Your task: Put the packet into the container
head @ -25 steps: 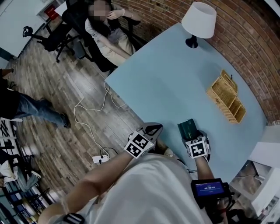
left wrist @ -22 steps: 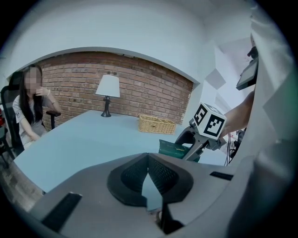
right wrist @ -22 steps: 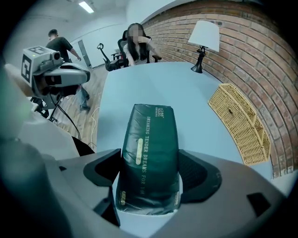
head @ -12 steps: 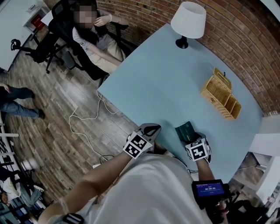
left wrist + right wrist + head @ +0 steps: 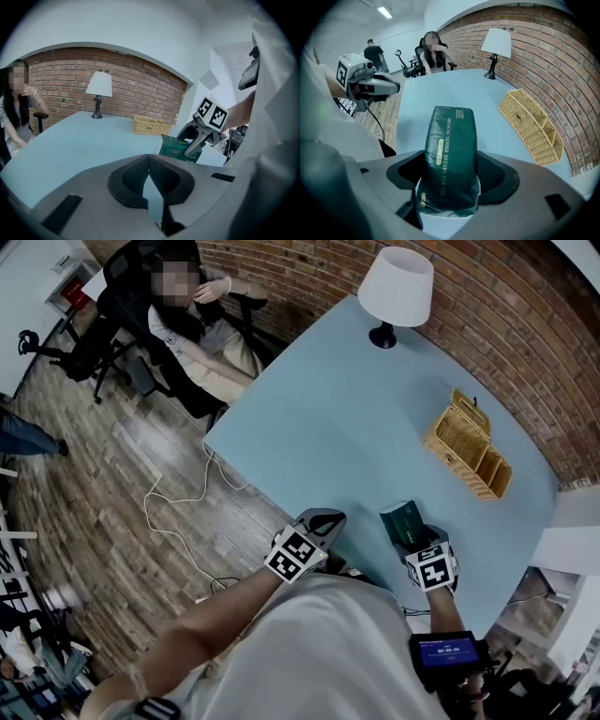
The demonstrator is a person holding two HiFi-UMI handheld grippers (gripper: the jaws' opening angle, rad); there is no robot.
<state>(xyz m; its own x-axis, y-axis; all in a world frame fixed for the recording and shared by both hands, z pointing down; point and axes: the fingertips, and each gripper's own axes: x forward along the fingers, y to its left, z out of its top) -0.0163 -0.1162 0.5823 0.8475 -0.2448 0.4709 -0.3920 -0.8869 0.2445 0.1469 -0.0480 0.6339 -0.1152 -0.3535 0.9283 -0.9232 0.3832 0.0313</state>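
- Head view: the right gripper (image 5: pixel 409 536) sits at the near edge of the pale blue table (image 5: pixel 328 409), with the dark green packet (image 5: pixel 401 518) sticking out ahead of its marker cube. A second ago the packet lay in much the same spot in front of this gripper. Since then the jaws have been closing, and the packet is now between them. The wicker container (image 5: pixel 466 457) stands well apart, further across the table towards the brick wall. The left gripper (image 5: pixel 319 521) hangs off the table's near corner, carrying nothing.
- Left gripper view: the left gripper's jaws are together, with only the table surface beyond them. Across the table the right gripper (image 5: pixel 194 143) has the packet (image 5: pixel 172 149) pinched and tilted. The left gripper's body covers the packet's lower edge, so I cannot tell whether it has left the table. The container (image 5: pixel 151 125) lies beyond it, and a white lamp (image 5: pixel 99 86) stands further back.
- Right gripper view: the packet (image 5: pixel 451 154) fills the gap, and both pads press on its sides, so this gripper is clamped on the packet. The packet's free end points out over open table. The container (image 5: pixel 532 126) lies ahead and to the right, its compartments open from above.
- Judgement: the pick-up looks done and the carry is next. The soft packet may sag or slip while it is swung over the wicker rim.
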